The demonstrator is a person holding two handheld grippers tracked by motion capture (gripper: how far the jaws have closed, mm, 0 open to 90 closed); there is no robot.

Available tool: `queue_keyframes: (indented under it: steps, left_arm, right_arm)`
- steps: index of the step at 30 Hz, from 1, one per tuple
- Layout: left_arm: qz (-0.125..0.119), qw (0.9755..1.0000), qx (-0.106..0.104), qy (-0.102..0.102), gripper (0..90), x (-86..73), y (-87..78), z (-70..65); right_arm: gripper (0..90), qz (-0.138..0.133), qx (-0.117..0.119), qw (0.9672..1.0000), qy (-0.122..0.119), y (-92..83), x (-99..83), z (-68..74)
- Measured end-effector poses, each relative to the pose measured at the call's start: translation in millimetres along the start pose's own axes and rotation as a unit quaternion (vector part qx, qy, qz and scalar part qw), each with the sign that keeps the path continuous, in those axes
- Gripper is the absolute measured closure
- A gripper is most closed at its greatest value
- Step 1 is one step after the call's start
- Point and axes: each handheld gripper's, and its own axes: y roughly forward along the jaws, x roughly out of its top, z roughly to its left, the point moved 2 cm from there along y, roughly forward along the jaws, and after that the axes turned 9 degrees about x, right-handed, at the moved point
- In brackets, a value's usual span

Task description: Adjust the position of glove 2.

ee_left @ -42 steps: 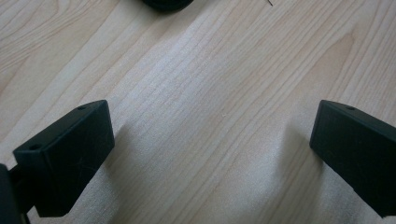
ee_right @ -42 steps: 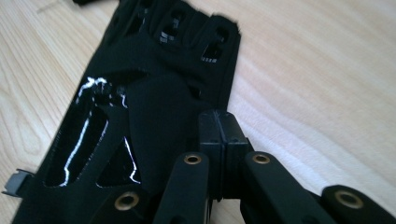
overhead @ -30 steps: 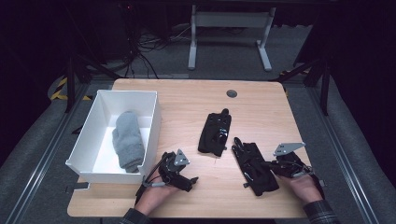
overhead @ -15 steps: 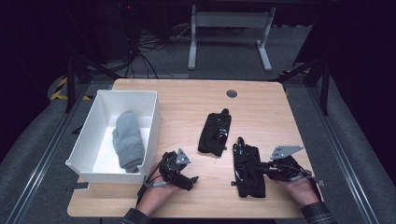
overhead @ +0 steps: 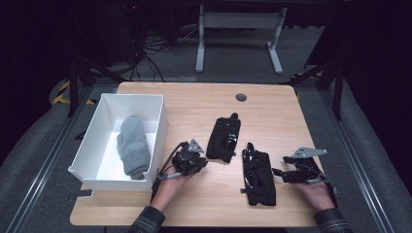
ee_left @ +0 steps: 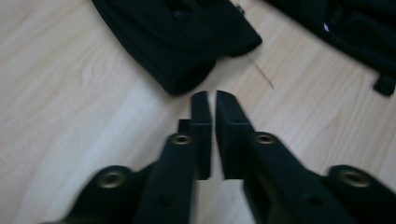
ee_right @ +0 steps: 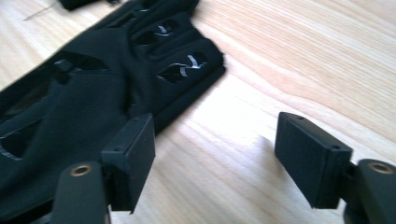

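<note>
Dark flooring with metal rails surrounds the light wooden surface (overhead: 272,104). No brand, label or legible writing can be read on any item.

Left gripper (overhead: 200,163): jaws together, nothing between them, having just closed. In the left gripper view the tips (ee_left: 211,100) point at the cuff of the first black fabric glove (ee_left: 180,37), just short of it. That glove (overhead: 224,138) lies mid-surface.

Right gripper (overhead: 278,172): jaws apart, having just opened. The second black fabric glove (overhead: 258,177) lies flat just beside them; in the right gripper view its edge (ee_right: 93,84) sits against one jaw, not clamped.

Compared with a second ago, the second glove has turned to lie lengthwise and the right gripper has released it.

The white rectangular box (overhead: 160,104) at the left holds a grey rolled cloth (overhead: 133,145).
</note>
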Motion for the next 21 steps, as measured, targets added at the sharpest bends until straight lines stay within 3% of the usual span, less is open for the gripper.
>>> queue_keyframes:
  steps: [11, 15, 21]
  left_arm:
    - [-0.015, 0.9999, -0.002, -0.007, 90.0, 46.5, 33.4, 22.1]
    - [-0.019, 0.9997, -0.011, -0.012, 90.0, 56.2, 48.0, 24.3]
    - [-0.011, 0.9997, -0.021, -0.001, 90.0, 65.3, 69.2, 17.9]
  right_arm:
    - [23.7, -0.011, -0.027, 0.9995, 0.013, 2.0, -2.9, -6.4]
    - [22.3, -0.011, -0.032, 0.9994, 0.004, 2.9, -3.9, -5.7]
    - [17.9, -0.014, -0.034, 0.9993, -0.003, 5.0, -4.7, -5.2]
